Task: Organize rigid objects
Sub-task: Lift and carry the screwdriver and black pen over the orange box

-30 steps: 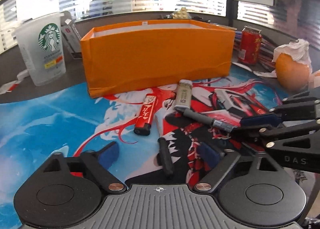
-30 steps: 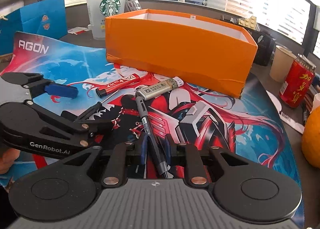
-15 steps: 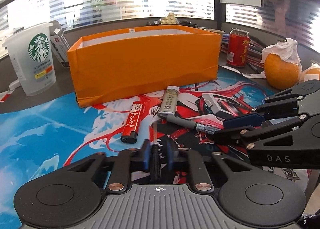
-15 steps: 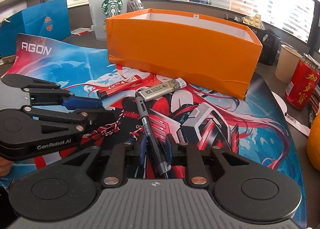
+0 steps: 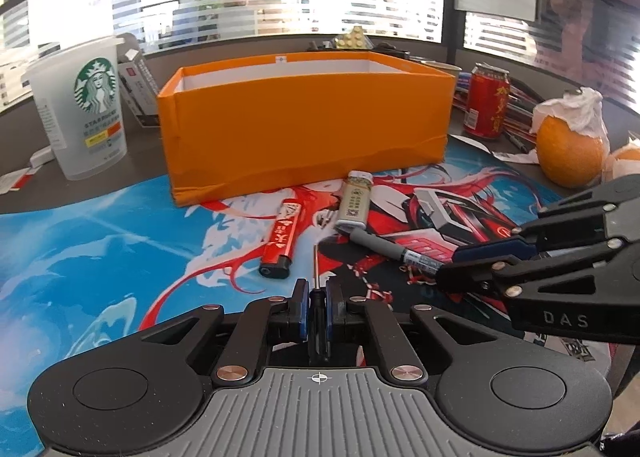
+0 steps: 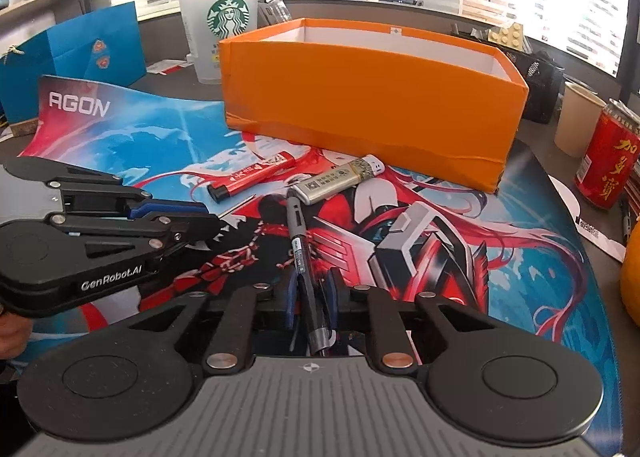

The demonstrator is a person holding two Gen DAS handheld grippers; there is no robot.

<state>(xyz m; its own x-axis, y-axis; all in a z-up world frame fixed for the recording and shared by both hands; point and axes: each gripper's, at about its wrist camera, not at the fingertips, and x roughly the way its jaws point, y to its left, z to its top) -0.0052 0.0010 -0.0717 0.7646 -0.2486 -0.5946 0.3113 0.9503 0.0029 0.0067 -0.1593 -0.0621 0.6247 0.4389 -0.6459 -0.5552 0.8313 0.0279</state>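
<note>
- While the left hand-held gripper (image 5: 316, 299) sits low over the printed blue-and-red desk mat (image 5: 100, 241) in the left wrist view, its blue-padded jaws stand nearly together on the black handle of a small screwdriver (image 5: 316, 281), whose thin metal shaft points forward toward the open orange cardboard box (image 5: 304, 129).
- In the same view, a red plastic lighter (image 5: 282, 241) and a pale gold lighter (image 5: 354, 201) lie on the mat just in front of the box, near each other but apart; the right hand-held gripper (image 5: 452, 271) reaches in from the right, closed on the rear of a grey-and-black marker pen (image 5: 384, 247) whose cap end lies touching or just short of the gold lighter.
- In the right wrist view, the right hand-held gripper (image 6: 312, 293) has its jaws drawn in against the marker pen (image 6: 298, 233), which runs forward between them; whether it is off the mat I cannot tell.
- That view also shows the box (image 6: 372, 109) standing at the far edge of the mat (image 6: 540, 277), its white interior hidden below the rim, with a frosted Starbucks cup (image 6: 220, 37) and a red drink can (image 6: 604, 153) on the bench beyond.
- My reading: this is the pick-up step, both tools gripped and neither boxed.
- The next move probably calls for lifting each clear of the mat, carrying it over the near wall and releasing inside, without dragging the lighters.
</note>
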